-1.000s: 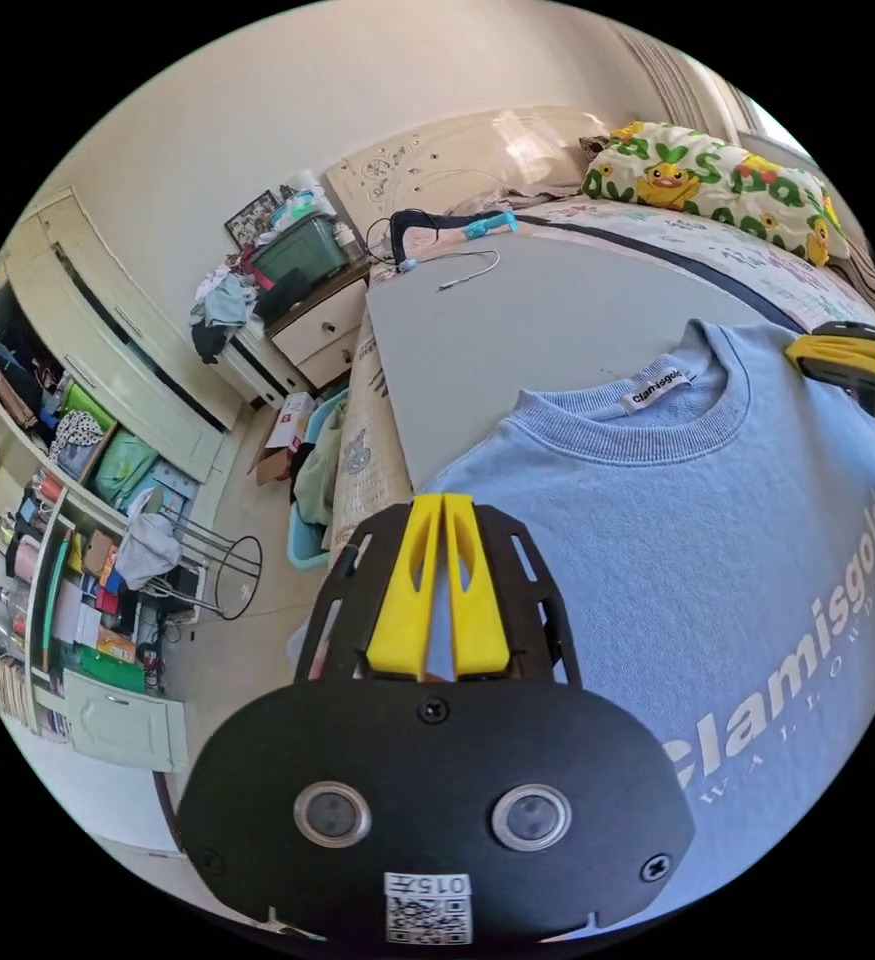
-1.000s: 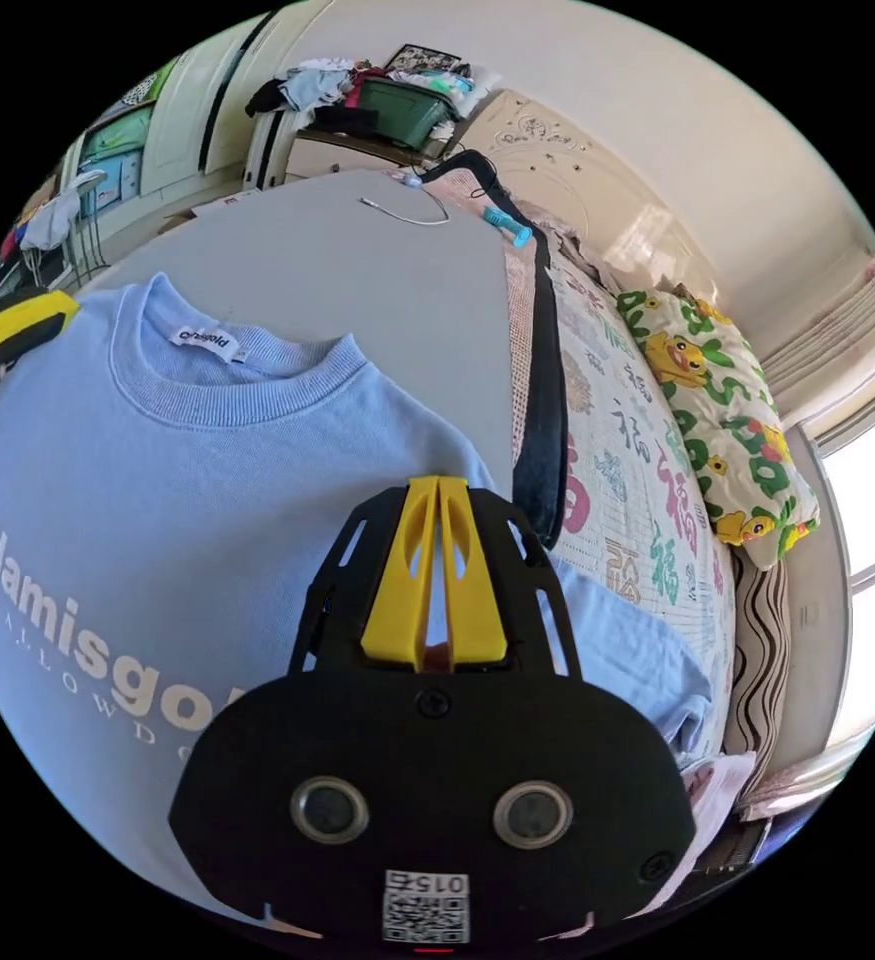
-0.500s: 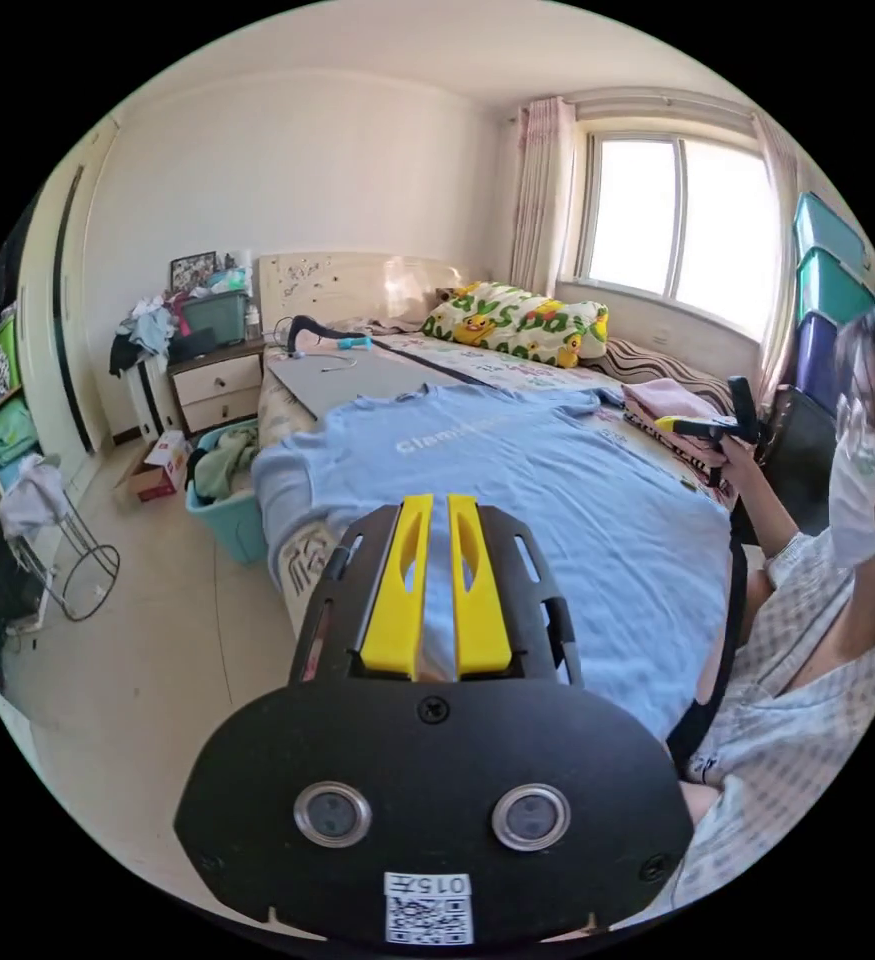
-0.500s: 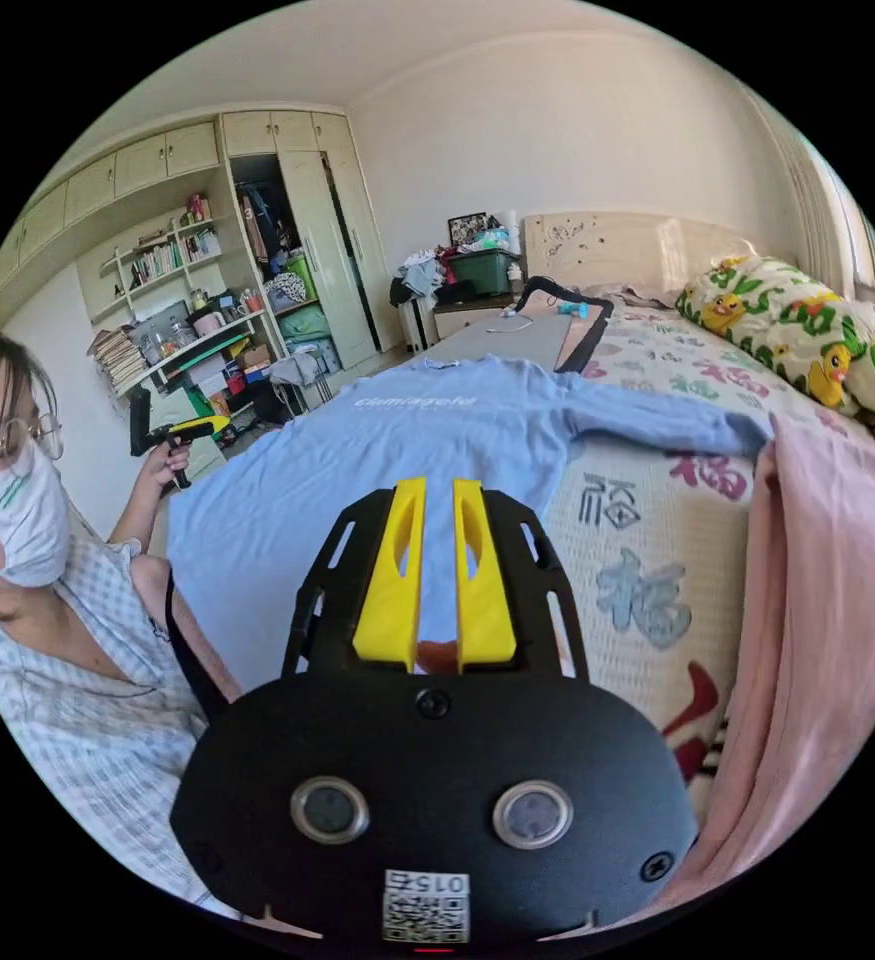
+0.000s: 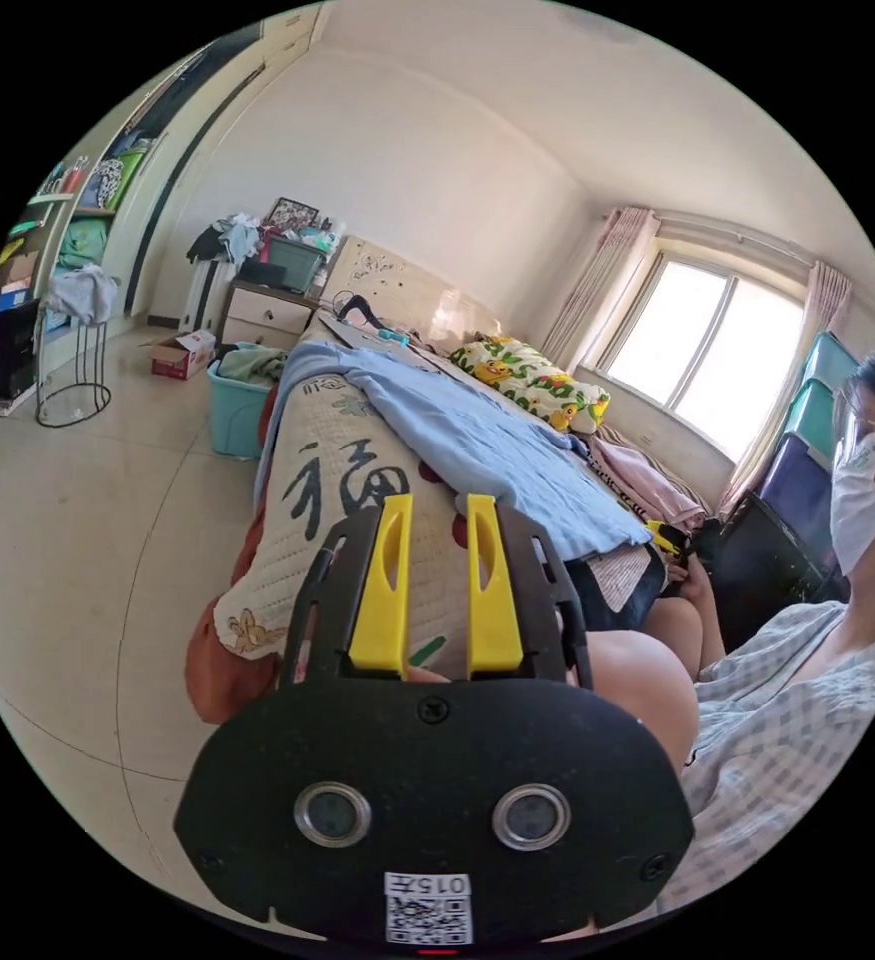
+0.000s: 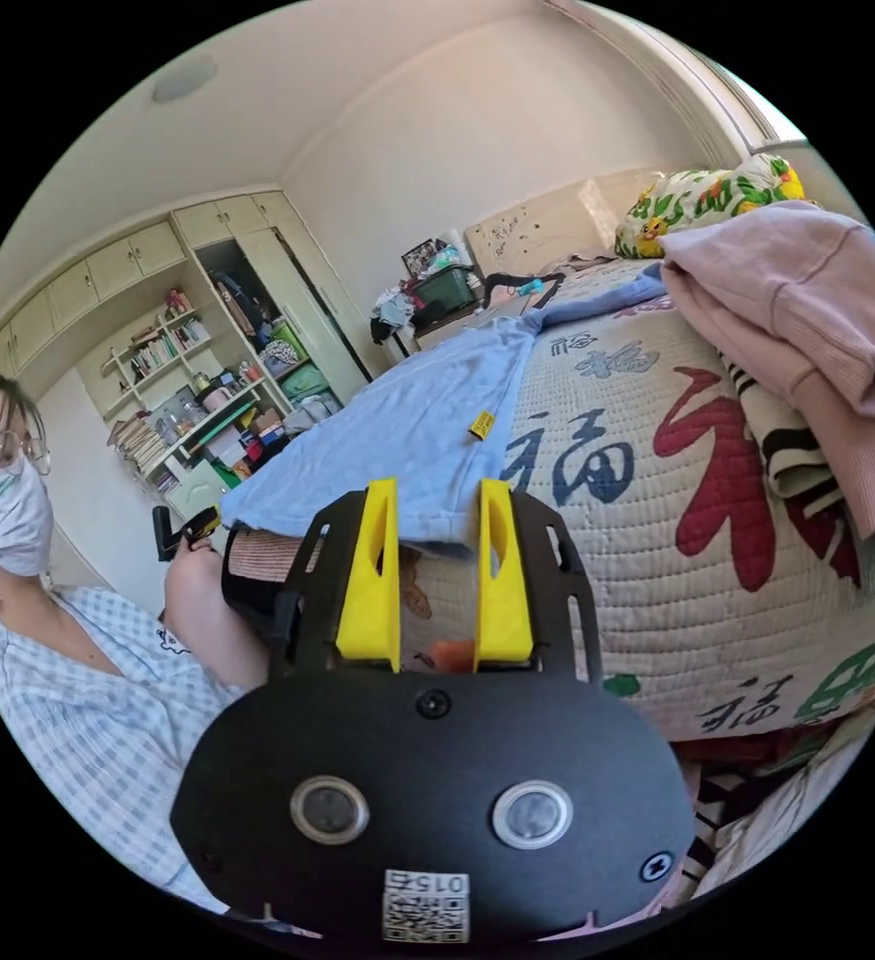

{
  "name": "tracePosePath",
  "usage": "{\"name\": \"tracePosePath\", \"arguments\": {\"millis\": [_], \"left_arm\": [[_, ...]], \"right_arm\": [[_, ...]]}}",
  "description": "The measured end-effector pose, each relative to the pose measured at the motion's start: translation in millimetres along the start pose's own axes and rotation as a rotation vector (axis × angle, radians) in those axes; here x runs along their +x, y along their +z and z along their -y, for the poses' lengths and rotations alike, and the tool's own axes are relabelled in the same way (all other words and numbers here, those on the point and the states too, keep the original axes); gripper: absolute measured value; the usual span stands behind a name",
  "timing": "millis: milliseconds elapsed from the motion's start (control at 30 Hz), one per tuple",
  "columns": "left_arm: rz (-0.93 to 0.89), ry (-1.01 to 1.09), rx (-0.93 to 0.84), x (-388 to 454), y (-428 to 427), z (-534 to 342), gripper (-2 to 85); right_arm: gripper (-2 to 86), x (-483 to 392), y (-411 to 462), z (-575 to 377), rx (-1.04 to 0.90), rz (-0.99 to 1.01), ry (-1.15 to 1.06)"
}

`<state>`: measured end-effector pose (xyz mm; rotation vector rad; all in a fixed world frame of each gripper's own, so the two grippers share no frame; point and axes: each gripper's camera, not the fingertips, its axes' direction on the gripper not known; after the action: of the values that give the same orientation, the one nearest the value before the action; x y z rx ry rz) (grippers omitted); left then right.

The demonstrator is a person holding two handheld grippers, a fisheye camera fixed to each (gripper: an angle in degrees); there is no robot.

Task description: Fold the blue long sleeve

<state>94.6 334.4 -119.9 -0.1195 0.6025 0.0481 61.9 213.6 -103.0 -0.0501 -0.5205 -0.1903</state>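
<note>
Both grippers have dropped below the bed edge since 0.5 s ago; left gripper (image 5: 437, 585) and right gripper (image 6: 438, 580) stand apart, empty. Blue long sleeve (image 6: 407, 425) lies spread on the bed (image 6: 657, 520), apparently unfolded; all folds remain.

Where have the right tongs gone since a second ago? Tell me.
Yes: the right tongs have pulled back from the blue long sleeve's collar to beyond its hem, off the bed edge, open.
</note>
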Motion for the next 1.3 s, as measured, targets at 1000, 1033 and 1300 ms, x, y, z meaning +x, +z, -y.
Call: {"name": "tracePosePath", "arguments": {"millis": [1000,1033,1300], "left_arm": [[-0.163,-0.085,0.059,-56,-36,-41,8.2],[-0.185,-0.076,0.034,-54,-31,-41,8.7],[-0.233,0.025,0.018,-37,-44,-22,0.5]], "right_arm": [[8.4,93,-52,-20,0.136,0.099,0.112],[9.8,91,-49,-18,0.121,0.107,0.104],[3.4,70,-45,-10,0.121,0.053,0.029]]}}
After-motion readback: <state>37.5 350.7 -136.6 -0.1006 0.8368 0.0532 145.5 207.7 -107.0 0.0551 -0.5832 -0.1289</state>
